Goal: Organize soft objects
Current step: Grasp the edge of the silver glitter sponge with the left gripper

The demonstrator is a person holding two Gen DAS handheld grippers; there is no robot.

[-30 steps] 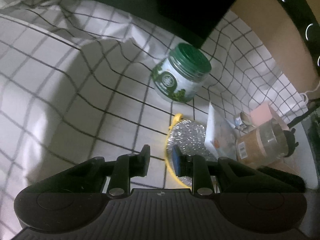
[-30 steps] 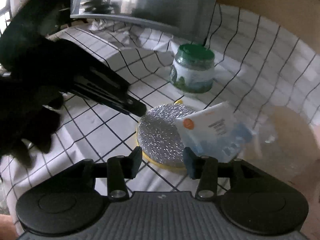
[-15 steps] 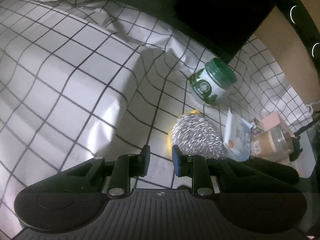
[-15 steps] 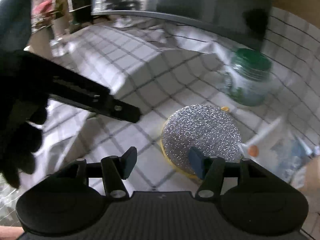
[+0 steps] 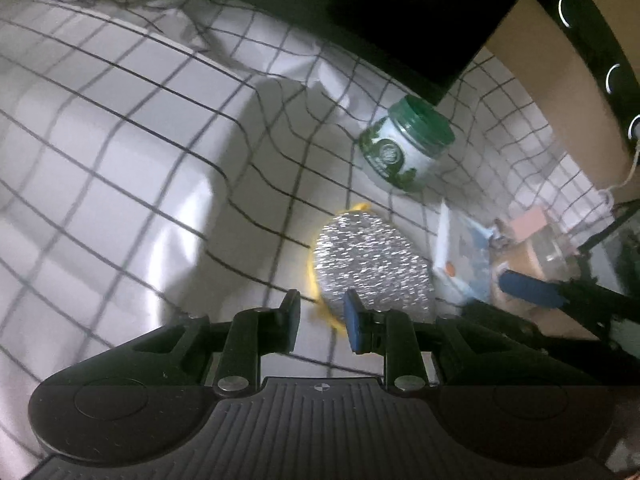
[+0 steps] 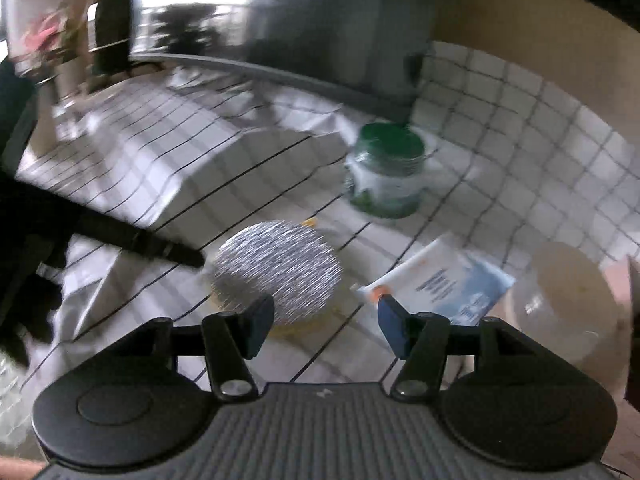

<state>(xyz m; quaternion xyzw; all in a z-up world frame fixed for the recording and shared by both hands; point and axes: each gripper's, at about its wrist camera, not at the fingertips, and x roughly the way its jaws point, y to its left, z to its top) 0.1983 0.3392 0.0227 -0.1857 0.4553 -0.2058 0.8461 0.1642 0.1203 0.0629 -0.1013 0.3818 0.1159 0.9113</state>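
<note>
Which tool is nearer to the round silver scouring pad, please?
The left. The left tool has its fingertips right at the round silver scouring pad, at its near edge. The right tool hangs open toward the plastic packet.

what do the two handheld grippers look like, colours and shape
Both are black plastic: a ribbed grey-black body with two round discs and silver pivot pins. The left gripper and right gripper each have one black finger and a blue pad on the other.

My left gripper (image 5: 322,320) was black, ribbed at its base, with silver pivot screws; my right gripper (image 6: 326,326) carried blue-faced fingertips (image 6: 387,322).
</note>
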